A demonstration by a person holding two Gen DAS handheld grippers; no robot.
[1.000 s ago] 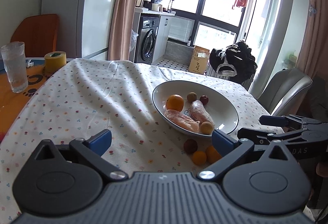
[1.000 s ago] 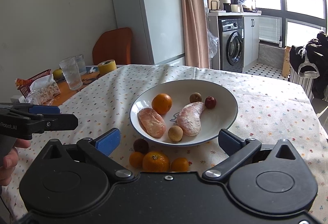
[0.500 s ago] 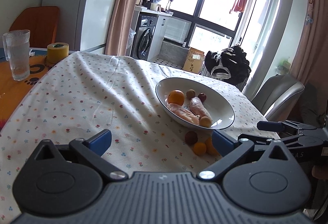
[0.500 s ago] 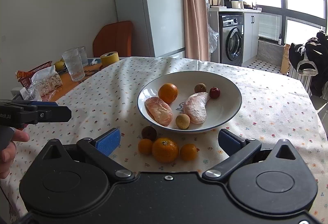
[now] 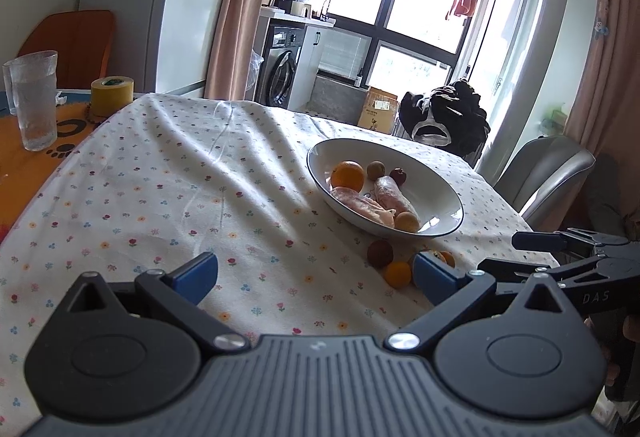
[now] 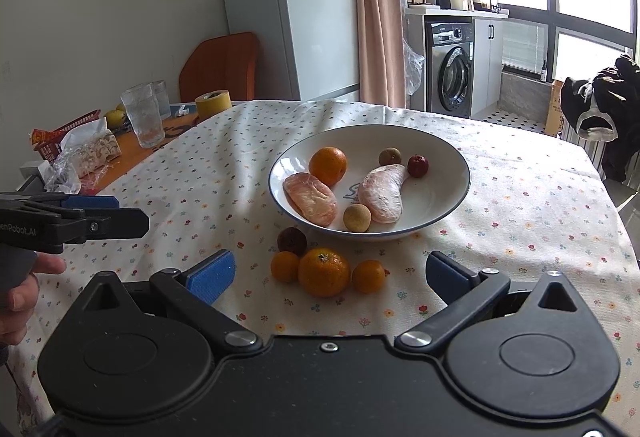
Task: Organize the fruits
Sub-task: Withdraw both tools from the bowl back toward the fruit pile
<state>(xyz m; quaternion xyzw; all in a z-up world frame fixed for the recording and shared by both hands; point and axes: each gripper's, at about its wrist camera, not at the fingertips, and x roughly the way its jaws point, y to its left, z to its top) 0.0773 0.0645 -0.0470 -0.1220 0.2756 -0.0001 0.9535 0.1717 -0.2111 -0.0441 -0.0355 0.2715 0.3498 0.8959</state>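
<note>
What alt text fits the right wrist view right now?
The open right gripper faces four loose fruits on a floral tablecloth: a tangerine, two small oranges and a dark round fruit. Behind them, a white bowl holds more fruit.

Four loose fruits (image 6: 323, 271) just beside filled plate (image 6: 454, 193)

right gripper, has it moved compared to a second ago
Yes. The right gripper has pulled back from the plate: the big orange between its open fingers now shows whole, further from the camera body.
</note>
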